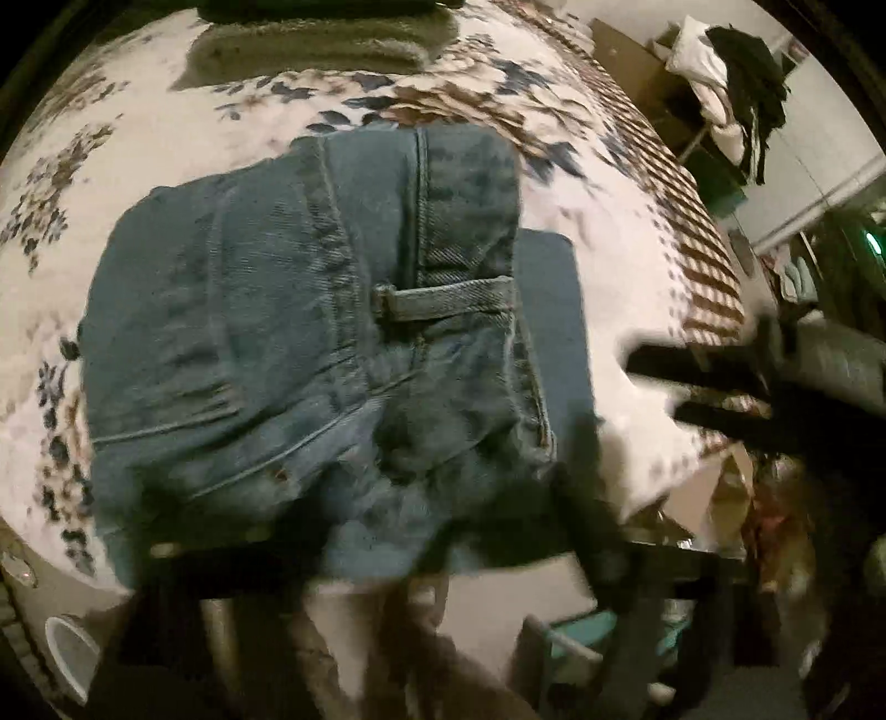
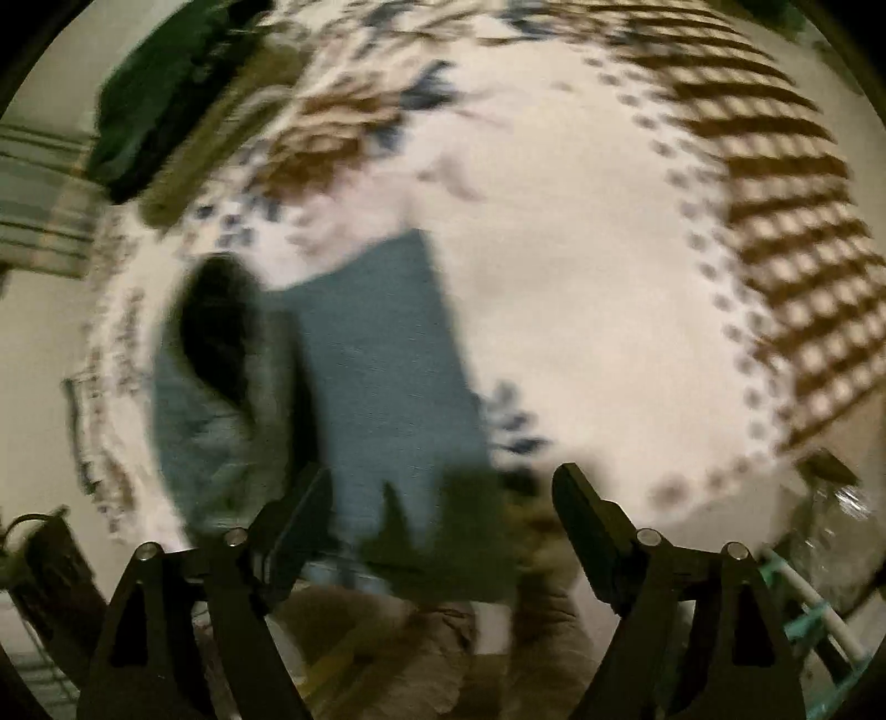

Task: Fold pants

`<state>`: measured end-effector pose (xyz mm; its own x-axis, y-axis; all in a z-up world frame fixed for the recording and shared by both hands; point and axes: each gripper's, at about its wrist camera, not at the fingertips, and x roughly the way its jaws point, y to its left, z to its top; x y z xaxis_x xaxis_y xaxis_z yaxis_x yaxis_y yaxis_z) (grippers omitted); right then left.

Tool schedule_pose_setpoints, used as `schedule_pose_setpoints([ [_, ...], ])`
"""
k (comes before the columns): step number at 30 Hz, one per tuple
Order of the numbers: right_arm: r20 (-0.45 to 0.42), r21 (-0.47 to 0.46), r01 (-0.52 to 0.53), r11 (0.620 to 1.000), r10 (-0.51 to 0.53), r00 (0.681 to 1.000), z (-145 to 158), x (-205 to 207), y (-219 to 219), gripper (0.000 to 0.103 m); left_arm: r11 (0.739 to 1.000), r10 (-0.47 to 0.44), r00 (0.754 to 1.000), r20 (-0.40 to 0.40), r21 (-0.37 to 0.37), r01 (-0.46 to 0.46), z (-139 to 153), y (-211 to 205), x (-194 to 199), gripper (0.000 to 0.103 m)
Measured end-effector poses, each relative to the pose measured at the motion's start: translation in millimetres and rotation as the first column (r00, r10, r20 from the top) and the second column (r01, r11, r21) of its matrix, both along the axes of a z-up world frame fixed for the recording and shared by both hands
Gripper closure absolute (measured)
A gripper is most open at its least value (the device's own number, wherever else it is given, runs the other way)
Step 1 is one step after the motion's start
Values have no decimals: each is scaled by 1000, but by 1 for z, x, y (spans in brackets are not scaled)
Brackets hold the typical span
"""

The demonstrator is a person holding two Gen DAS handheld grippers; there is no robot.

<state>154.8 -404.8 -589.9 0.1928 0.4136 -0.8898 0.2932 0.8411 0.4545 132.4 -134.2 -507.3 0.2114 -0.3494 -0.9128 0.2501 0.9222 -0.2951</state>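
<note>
Folded blue jeans point(image 1: 310, 343) lie in a thick bundle on a white floral bedsheet point(image 1: 166, 166), waistband and belt loop up, with a flatter folded layer sticking out at the right. My left gripper point(image 1: 365, 531) is blurred at the bottom of the left wrist view. Its jaws stand wide, with the near edge of the jeans between them and no pad visibly pressing. My right gripper point(image 2: 443, 498) is open and holds nothing, just over the near edge of the jeans point(image 2: 387, 360). The right gripper point(image 1: 653, 387) also shows right of the bundle, above bare sheet.
A dark green cloth point(image 1: 321, 50) lies at the far side of the bed. Clothes are piled on shelving point(image 1: 731, 94) beyond the bed's right edge. A white cup point(image 1: 72, 648) sits low at the left. Brown trouser legs point(image 1: 360, 664) of a person stand below the bed's near edge.
</note>
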Motion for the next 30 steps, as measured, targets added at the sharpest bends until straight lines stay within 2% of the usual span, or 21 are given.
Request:
schedule_pose_setpoints([
  [3,8,101,-78,992,78,997,-9,18,23,15,999,47,999,-16,-3,-47,21,20,-8,22],
  [5,6,115,-105,988,105,994,-18,27,35,15,993,119,993,-14,13,-119,31,44,-8,22],
  [8,-22,84,-149,985,151,988,-42,44,54,15,968,241,971,-1,80,-240,30,81,-1,22],
  [12,-40,122,-128,984,134,990,-61,56,63,16,924,349,937,14,161,-347,18,117,18,22],
  [13,-28,123,-122,985,127,992,-61,59,65,32,911,380,925,22,167,-378,16,128,23,22],
  [14,-8,125,-130,984,132,991,-58,58,67,70,905,393,919,27,167,-392,16,136,24,22],
  [15,7,114,-127,985,127,992,-56,55,70,70,896,408,912,38,174,-409,17,142,28,22],
  [17,53,95,-118,989,113,992,-41,48,69,77,888,420,906,49,181,-422,20,148,33,22],
  [20,109,75,-57,996,49,993,-9,36,52,79,885,439,897,47,152,-441,26,155,41,22],
  [24,132,47,86,995,-92,987,19,12,-1,80,891,432,900,57,127,-436,31,150,51,22],
  [27,115,-11,178,984,-176,978,22,-8,-46,80,896,434,901,26,97,-434,23,138,60,22],
  [30,73,-43,257,966,-253,965,9,-27,-86,80,906,419,908,3,67,-418,14,120,68,22],
])
